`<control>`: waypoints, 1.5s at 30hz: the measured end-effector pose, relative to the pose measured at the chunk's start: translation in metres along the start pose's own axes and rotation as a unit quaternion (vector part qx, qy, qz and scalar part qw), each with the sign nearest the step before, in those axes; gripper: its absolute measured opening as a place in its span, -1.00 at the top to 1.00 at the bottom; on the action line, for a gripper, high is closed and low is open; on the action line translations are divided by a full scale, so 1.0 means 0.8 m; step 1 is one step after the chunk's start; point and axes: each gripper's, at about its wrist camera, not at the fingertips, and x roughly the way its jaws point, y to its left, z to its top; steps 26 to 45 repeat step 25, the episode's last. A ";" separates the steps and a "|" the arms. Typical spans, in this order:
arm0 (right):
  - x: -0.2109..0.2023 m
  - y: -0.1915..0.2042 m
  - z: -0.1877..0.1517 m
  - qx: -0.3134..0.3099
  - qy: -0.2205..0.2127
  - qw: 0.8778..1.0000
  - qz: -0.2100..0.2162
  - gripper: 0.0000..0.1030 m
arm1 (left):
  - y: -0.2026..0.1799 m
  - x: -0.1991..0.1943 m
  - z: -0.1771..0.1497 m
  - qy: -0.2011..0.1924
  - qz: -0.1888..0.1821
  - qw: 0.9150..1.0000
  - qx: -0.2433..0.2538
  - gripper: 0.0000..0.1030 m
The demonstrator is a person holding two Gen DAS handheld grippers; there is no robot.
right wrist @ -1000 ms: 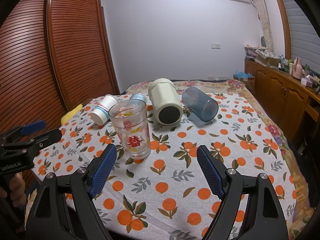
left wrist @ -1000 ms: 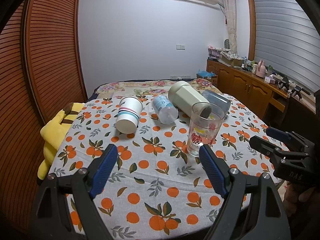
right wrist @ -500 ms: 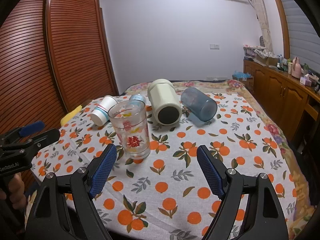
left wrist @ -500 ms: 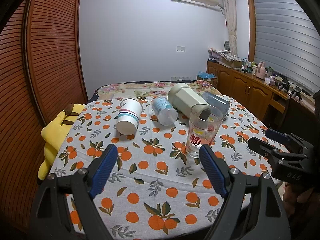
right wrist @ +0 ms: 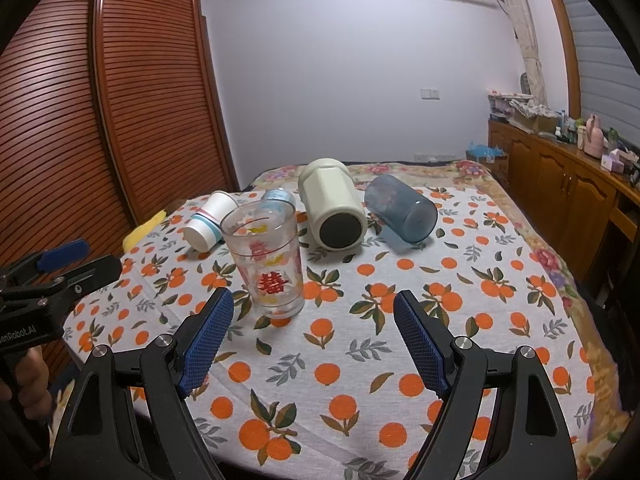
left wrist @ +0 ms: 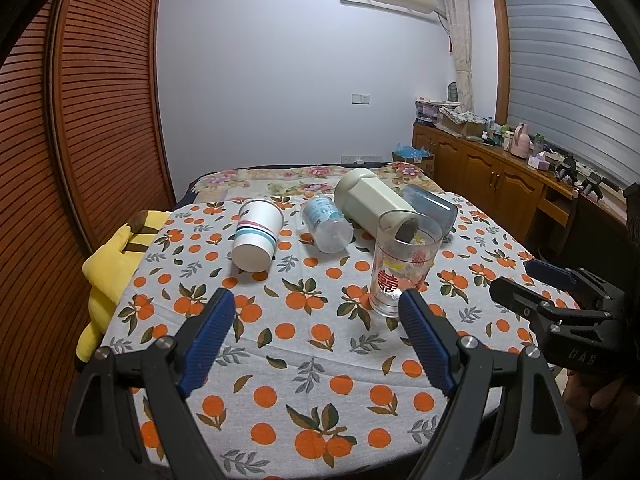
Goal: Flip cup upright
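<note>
Glass (right wrist: 271,261) stands upright at centre frame; both the left claw (left wrist: 316,340) and the right claw (right wrist: 312,338) are held released, empty. The paper cup (left wrist: 256,240), lying upper left, could be crushed or rolled away if pinched carelessly.

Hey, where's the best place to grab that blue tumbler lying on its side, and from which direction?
Grip the blue tumbler across its round wall near the middle, probably coming from above. It lies flat, open mouth toward the camera, with the cream container close alongside it.

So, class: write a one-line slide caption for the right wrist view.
Open right claw faces an upright printed glass; a cream jar, blue tumbler and paper cup lie tipped behind.
</note>
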 end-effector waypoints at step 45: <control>0.000 0.000 -0.001 0.000 0.000 1.000 0.000 -0.63 | 0.000 -0.003 0.005 -0.001 -0.001 1.000 -0.001 -0.64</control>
